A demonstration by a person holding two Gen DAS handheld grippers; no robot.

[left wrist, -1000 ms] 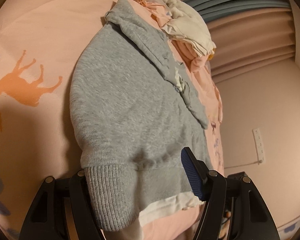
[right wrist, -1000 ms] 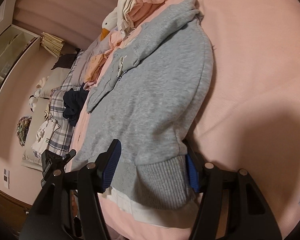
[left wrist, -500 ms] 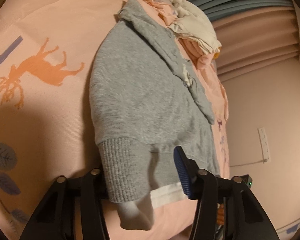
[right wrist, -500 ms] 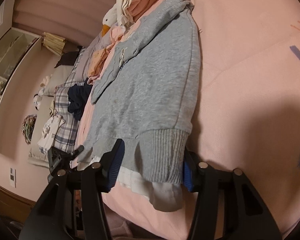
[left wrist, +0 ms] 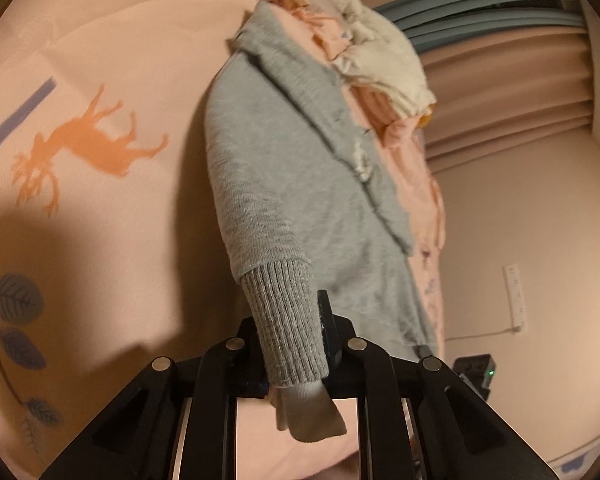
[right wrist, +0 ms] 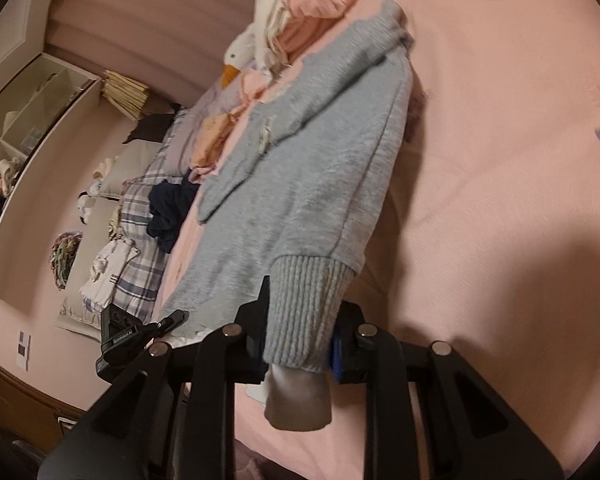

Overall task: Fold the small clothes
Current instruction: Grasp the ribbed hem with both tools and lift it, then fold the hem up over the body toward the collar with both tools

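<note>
both views sit low and close behind their own fingers, looking along the pink bedspread (left wrist: 100, 60) toward the far curtains. the left wrist view faces the room's right wall, the right wrist view its left; they share the grey sweater (left wrist: 300, 168) (right wrist: 320, 168).

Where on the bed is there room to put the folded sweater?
Bare sheet beside the sweater, around the deer print. Its other side is crowded: clothes pile, toy goose.

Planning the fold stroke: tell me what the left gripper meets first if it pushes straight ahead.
The left gripper, shut on the ribbed cuff, would run into the grey sweater body itself; the white goose toy lies beyond, though depth is unclear.
</note>
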